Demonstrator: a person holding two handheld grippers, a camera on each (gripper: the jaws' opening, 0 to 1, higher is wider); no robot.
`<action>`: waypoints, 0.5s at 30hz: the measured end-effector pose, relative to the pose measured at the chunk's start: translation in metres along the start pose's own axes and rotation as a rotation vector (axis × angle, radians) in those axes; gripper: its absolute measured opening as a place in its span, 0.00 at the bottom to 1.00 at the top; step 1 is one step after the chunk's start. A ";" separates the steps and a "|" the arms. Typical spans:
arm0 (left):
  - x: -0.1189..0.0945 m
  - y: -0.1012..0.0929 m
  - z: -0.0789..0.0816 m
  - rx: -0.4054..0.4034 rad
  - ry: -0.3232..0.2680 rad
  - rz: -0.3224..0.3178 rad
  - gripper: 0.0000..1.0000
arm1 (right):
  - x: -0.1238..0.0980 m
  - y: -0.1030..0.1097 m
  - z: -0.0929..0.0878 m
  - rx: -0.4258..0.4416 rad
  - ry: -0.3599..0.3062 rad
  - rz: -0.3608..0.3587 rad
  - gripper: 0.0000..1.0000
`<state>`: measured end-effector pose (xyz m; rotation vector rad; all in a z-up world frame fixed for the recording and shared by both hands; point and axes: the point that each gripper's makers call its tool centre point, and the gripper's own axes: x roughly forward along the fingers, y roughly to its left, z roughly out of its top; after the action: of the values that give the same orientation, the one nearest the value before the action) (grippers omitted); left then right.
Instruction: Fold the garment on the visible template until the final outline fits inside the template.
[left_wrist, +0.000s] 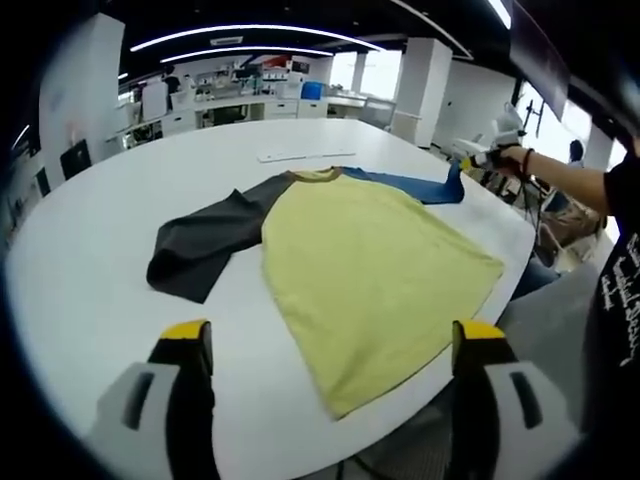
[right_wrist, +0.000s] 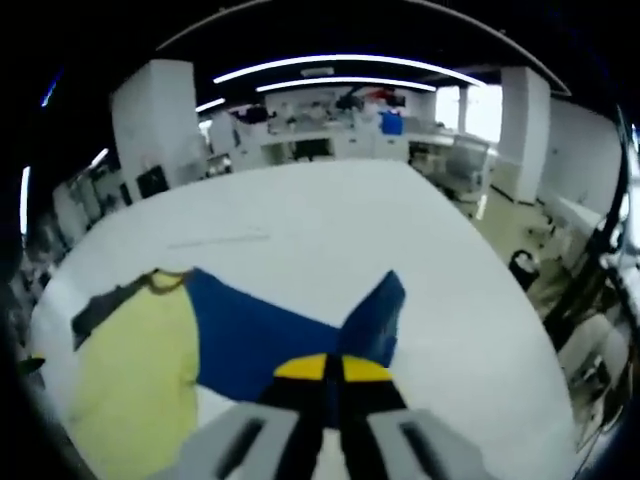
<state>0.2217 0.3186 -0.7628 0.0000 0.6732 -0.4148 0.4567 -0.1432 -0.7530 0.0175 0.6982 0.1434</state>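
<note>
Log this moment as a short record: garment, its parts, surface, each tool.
garment: shirt, spread flat, yellow body
left sleeve: grey, lying flat
right sleeve: blue, end lifted
surface: white table
left tool: open, hovering near the hem, holding nothing
right tool: shut on the blue sleeve
template: cannot tell

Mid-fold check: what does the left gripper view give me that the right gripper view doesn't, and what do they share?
Left gripper view alone: the dark grey sleeve spread flat, the shirt's hem near the table edge, and the left gripper with jaws apart, holding nothing. Right gripper view alone: the right gripper shut on the blue sleeve, its cuff lifted. Both: the yellow shirt body, blue sleeve and white table.
</note>
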 end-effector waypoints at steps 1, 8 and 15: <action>0.000 0.000 0.000 0.001 0.000 -0.001 0.97 | 0.000 0.001 0.001 -0.001 -0.001 0.001 0.00; -0.001 -0.002 0.000 0.002 -0.004 -0.012 0.97 | 0.009 0.021 0.012 -0.014 -0.008 0.047 0.00; -0.001 -0.003 0.000 0.006 -0.007 -0.018 0.97 | 0.008 0.052 0.015 -0.037 -0.011 0.083 0.00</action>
<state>0.2200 0.3158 -0.7620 -0.0023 0.6656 -0.4342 0.4662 -0.0903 -0.7430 0.0116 0.6843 0.2362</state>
